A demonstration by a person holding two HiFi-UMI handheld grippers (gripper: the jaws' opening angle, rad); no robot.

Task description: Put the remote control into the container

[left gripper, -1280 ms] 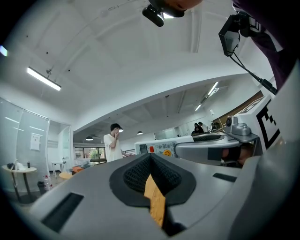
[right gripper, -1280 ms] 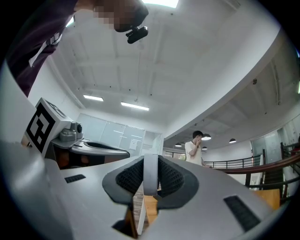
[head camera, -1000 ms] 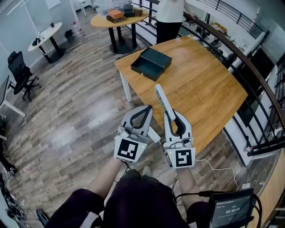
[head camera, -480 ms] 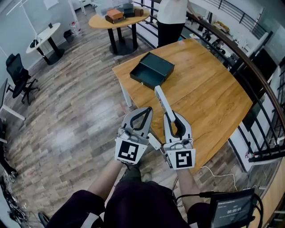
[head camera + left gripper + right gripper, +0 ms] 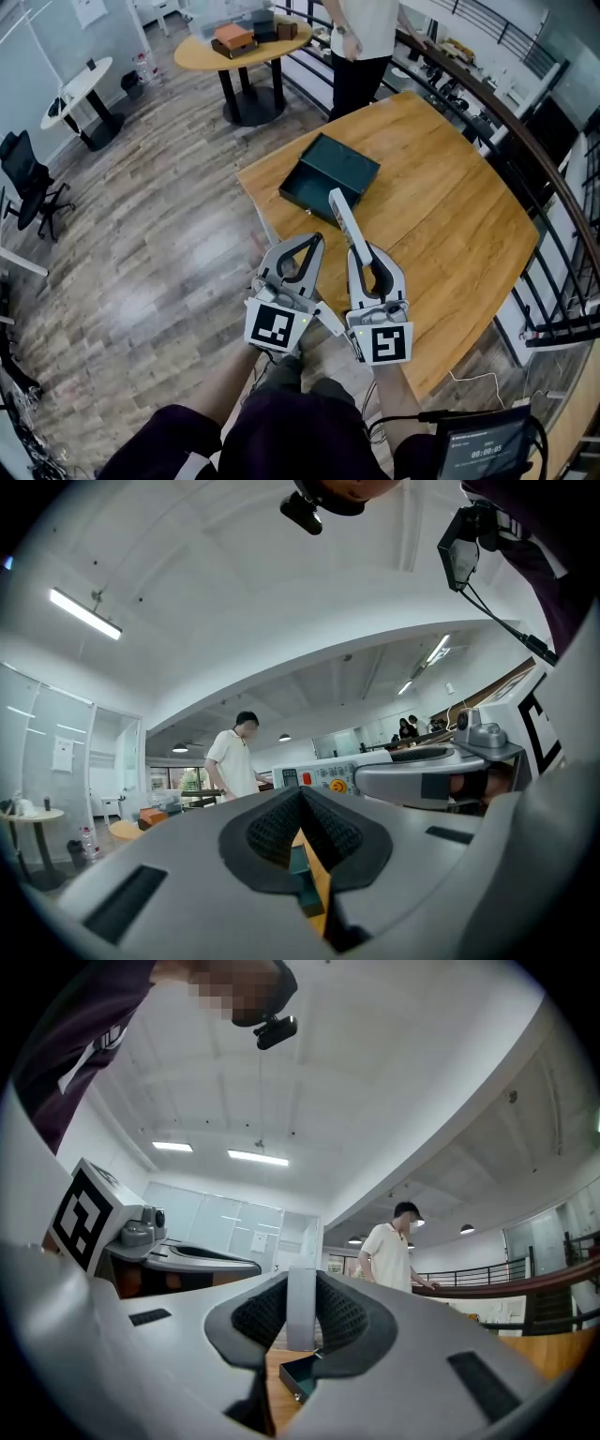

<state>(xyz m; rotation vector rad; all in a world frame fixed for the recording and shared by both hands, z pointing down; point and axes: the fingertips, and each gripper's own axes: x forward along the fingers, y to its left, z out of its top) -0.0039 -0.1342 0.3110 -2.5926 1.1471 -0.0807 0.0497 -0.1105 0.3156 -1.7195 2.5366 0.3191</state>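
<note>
My right gripper (image 5: 360, 253) is shut on a long white remote control (image 5: 343, 217), which sticks out forward over the near edge of the wooden table (image 5: 450, 234). Between its pads the right gripper view shows the remote (image 5: 301, 1309) upright. The dark green open container (image 5: 330, 176) lies on the table just beyond the remote's tip, and shows low in the right gripper view as the container (image 5: 306, 1378). My left gripper (image 5: 311, 242) hovers beside the right one, off the table's corner, shut with nothing in it. Its closed pads (image 5: 274, 829) leave only a thin slit.
A person in a white shirt (image 5: 361, 33) stands at the table's far side. Behind are a round yellow table (image 5: 202, 52) carrying boxes, a white round table (image 5: 73, 86) and an office chair (image 5: 23, 183). A dark railing (image 5: 525, 141) runs along the right. A screen (image 5: 483, 448) hangs at my lower right.
The table and container have come closer and lower in the head view. Both grippers keep their pose, the remote still held in the right one.
</note>
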